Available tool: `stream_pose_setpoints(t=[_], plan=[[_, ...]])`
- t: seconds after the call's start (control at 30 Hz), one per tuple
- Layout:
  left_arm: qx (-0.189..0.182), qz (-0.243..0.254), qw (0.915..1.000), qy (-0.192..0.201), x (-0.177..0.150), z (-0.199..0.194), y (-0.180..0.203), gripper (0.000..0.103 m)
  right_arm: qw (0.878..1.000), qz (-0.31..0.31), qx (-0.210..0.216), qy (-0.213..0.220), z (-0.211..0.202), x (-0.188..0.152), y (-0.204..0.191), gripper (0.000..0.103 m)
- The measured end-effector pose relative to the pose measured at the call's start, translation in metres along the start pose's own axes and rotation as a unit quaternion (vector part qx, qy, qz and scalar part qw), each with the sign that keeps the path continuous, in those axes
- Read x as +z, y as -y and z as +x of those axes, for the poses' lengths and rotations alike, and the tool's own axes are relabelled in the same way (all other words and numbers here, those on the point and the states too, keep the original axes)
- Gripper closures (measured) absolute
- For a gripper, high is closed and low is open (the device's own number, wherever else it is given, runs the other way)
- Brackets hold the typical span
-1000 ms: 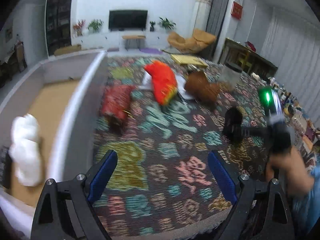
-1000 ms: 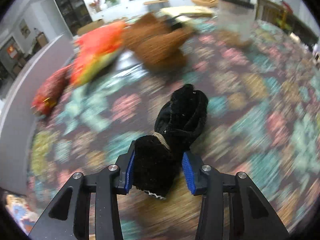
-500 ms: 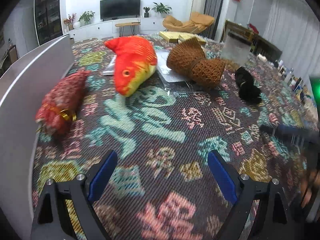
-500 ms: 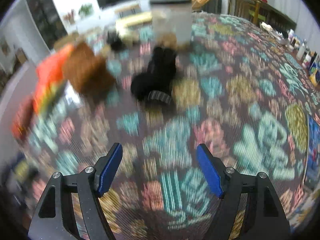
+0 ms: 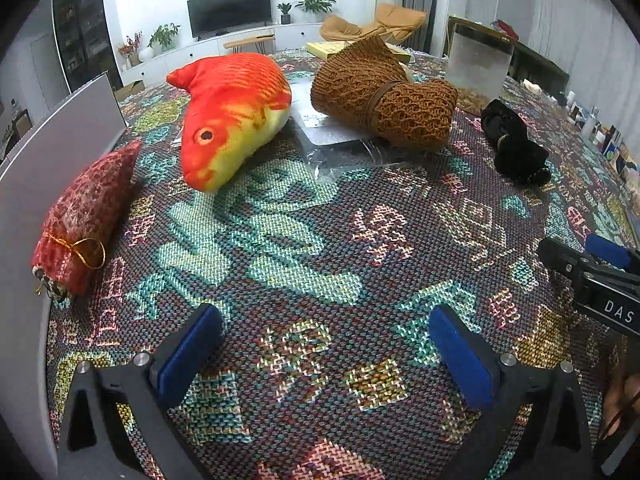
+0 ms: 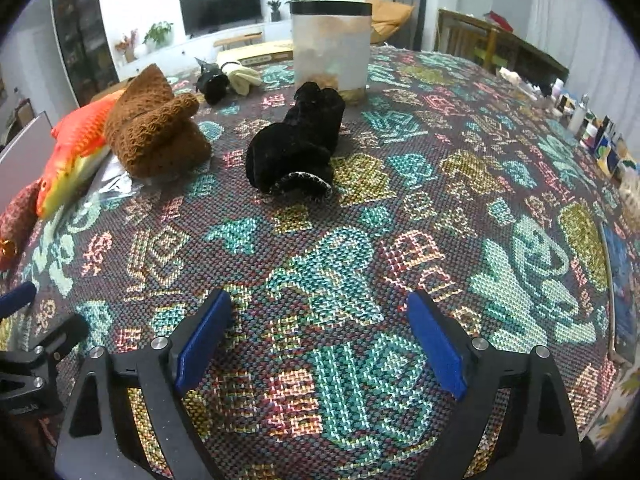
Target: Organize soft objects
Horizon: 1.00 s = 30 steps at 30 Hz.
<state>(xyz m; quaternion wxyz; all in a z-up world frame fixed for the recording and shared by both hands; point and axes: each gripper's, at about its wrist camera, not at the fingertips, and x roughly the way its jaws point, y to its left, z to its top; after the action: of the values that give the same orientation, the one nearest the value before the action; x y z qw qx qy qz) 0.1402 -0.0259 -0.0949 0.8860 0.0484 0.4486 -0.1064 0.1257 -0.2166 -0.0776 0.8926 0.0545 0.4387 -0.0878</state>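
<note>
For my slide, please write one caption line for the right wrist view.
Open right tool above the patterned tablecloth, facing a black plush bundle beside a brown knitted roll.

black plush roll [image 6: 294, 142] lying on tablecloth [image 6: 360, 264].

On the surface [image 5: 320, 240], the drawstring pouch [image 5: 84, 216] lies far left, against the upright panel [image 5: 52, 148]. Right of it lies the plush fish [image 5: 232, 112], then the knitted bundle [image 5: 384, 92], which rests on a plastic sheet [image 5: 336, 140]. Further right lies the rolled dark cloth [image 6: 296, 140], just before the lidded container [image 6: 330, 48]. Behind the knitted bundle, a small dark item [image 6: 212, 80] and a pale glove [image 6: 242, 76] lie side by side.
</note>
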Motion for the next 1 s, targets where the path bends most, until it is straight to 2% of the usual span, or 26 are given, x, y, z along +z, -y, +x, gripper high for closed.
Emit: stream_pose_setpoints(t=[1.0], plan=[[0.0,0.0,1.0,0.0,0.0003,0.0006,0.0006,0.0,1.0,0.006,-0.003,0.002,-0.0007,-0.0015,0.0018,0.012]])
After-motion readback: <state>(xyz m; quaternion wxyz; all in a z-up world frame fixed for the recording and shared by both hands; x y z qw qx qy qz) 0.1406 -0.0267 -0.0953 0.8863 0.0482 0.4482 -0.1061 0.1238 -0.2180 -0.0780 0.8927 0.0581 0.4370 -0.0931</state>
